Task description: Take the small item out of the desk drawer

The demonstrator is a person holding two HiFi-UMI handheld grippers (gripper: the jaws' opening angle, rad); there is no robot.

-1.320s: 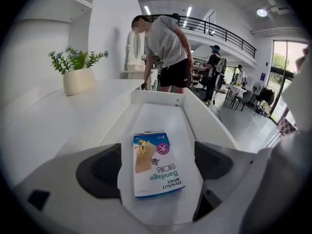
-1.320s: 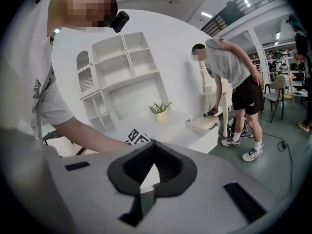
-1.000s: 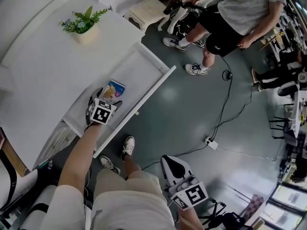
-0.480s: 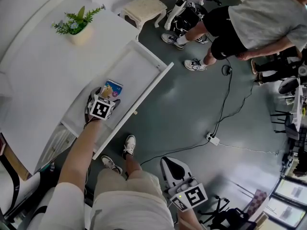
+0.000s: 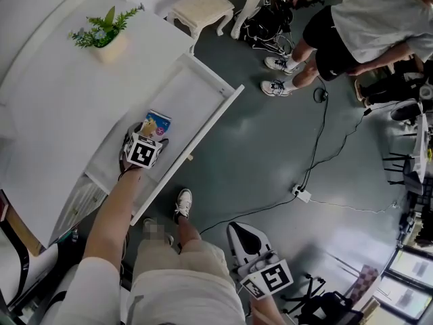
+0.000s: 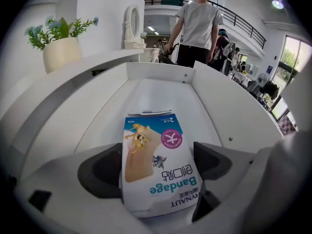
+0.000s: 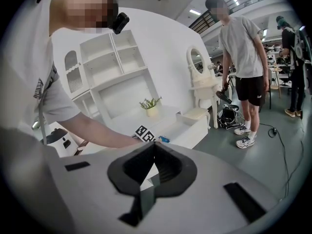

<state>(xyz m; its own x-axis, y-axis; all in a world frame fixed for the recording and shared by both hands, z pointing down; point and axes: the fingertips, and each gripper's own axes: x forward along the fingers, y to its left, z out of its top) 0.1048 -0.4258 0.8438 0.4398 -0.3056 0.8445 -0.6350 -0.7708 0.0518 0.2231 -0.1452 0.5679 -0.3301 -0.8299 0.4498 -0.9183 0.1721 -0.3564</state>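
The white desk drawer (image 5: pixel 196 90) stands pulled open. In its near end lies a small bandage box (image 5: pixel 156 123), blue and white with cartoon print. My left gripper (image 5: pixel 150 137) reaches into the drawer from above. In the left gripper view the bandage box (image 6: pixel 156 165) fills the gap between the dark pads (image 6: pixel 100 172), which press on both of its long sides, so the left gripper (image 6: pixel 157 172) is shut on it. The box still rests low in the drawer (image 6: pixel 161 72). My right gripper (image 5: pixel 242 234) hangs low by my leg, away from the desk; the right gripper (image 7: pixel 152 167) is shut and empty.
A potted plant (image 5: pixel 105 32) stands on the white desk top (image 5: pixel 61 93) behind the drawer. A cushioned stool (image 5: pixel 199 7) sits past the drawer's far end. A person (image 5: pixel 365 26) stands on the grey floor, with a cable and power strip (image 5: pixel 301 195) nearby.
My left gripper stays at the bandage box in the drawer. The standing person has shifted up and to the right in the head view. The right gripper is unmoved.
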